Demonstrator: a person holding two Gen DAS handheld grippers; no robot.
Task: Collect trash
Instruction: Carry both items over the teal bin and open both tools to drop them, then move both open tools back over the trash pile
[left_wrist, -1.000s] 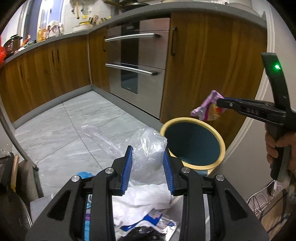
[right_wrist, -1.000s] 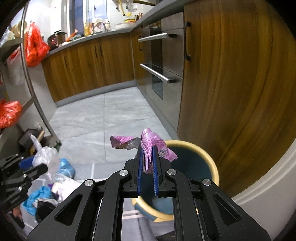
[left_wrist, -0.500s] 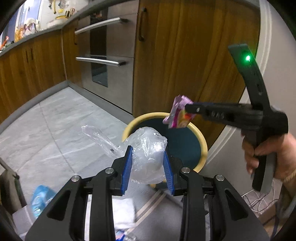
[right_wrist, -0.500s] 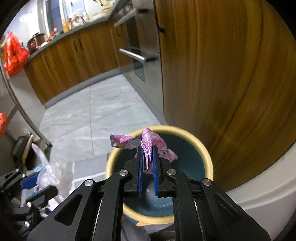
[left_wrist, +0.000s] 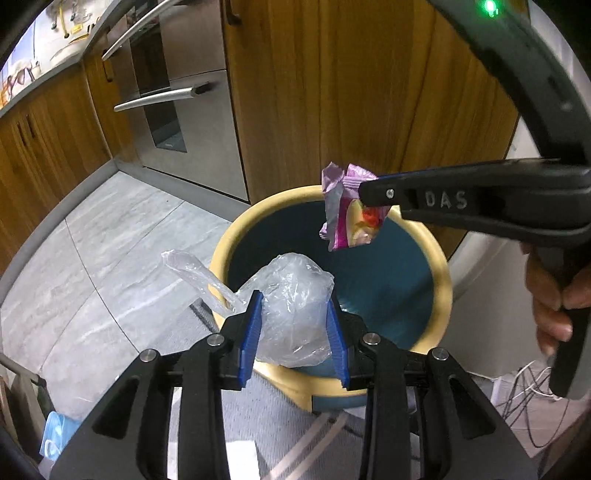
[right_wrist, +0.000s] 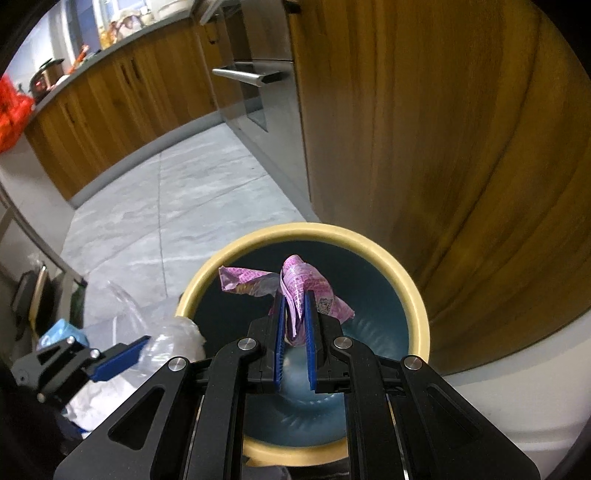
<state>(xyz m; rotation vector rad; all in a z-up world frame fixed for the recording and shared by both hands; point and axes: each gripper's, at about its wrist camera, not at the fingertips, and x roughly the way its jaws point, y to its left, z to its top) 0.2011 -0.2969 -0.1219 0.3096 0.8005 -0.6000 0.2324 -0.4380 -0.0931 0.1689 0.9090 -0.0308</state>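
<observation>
The only lettering I could read was "DAS" embossed on the side of my right gripper (left_wrist: 373, 195); the print on the purple wrapper (right_wrist: 295, 291) stayed too small to make out.

That gripper's blue fingers (right_wrist: 279, 332) were pinched together on the wrapper, which hung crumpled above the open mouth of the bin (right_wrist: 417, 306), one loose flap trailing out to the left and the rest bunched upward between the pads. In the left wrist view the wrapper (left_wrist: 347, 218) hung mostly downward from the fingertips, over the far side of the bin (left_wrist: 240, 240).

My left gripper (left_wrist: 293, 325) had its fingers clamped on a clear plastic bag (left_wrist: 291, 295), held over the near edge of the cream rim. The bag bulged upward, with a twisted tail (left_wrist: 192, 269) stretching left, out past the rim over the grey tiled floor (left_wrist: 122, 251).

The bin stood just beside a wooden cabinet (right_wrist: 424, 129), so room was tight behind and to the right; the floor opened freely to the left. The bin's teal interior looked open beneath both loads.
</observation>
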